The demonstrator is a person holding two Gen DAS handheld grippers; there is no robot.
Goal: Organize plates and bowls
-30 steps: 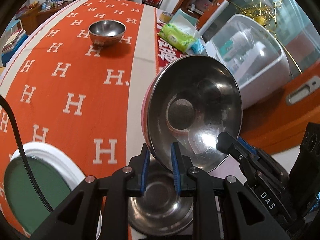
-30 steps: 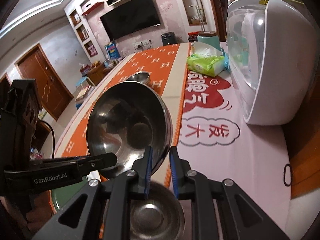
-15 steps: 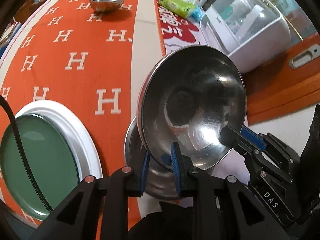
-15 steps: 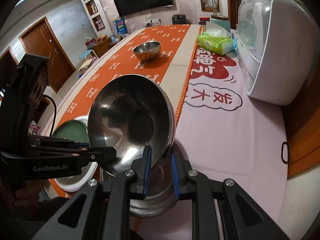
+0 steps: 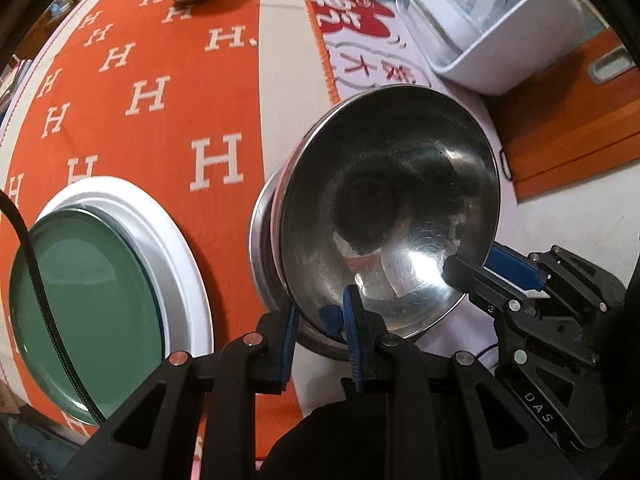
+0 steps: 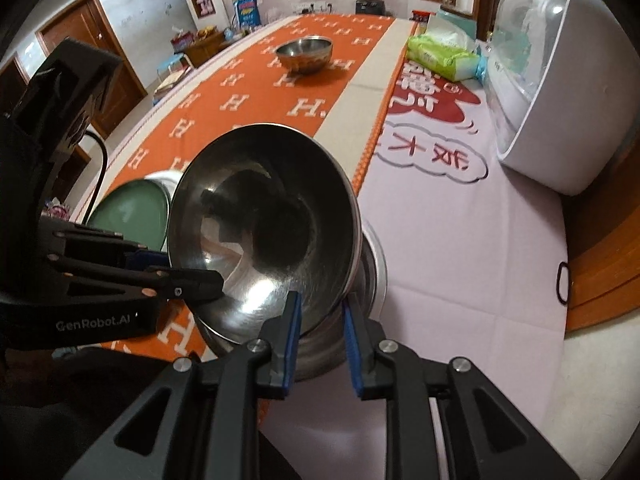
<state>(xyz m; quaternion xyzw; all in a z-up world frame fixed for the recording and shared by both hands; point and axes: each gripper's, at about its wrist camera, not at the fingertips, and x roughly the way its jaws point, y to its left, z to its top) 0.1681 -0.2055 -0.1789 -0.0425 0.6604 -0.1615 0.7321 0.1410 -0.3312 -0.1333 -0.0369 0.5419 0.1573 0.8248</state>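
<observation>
A steel bowl (image 5: pixel 392 216) is held tilted between both grippers, its lower edge resting in a second steel bowl (image 5: pixel 264 252) that sits on the desk (image 6: pixel 460 248) at the seam between the orange cloth (image 5: pixel 160 92) and the pale mat. The left gripper (image 5: pixel 318 316) is clenched on the tilted bowl's near rim, one pad inside and one outside. The right gripper (image 6: pixel 320 320) grips the same bowl's rim from the other side. Just beside the stacked bowls lies a green plate (image 5: pixel 84 304) on a white plate (image 5: pixel 176 248). A third steel bowl (image 6: pixel 304 53) stands well apart, farther up the cloth.
</observation>
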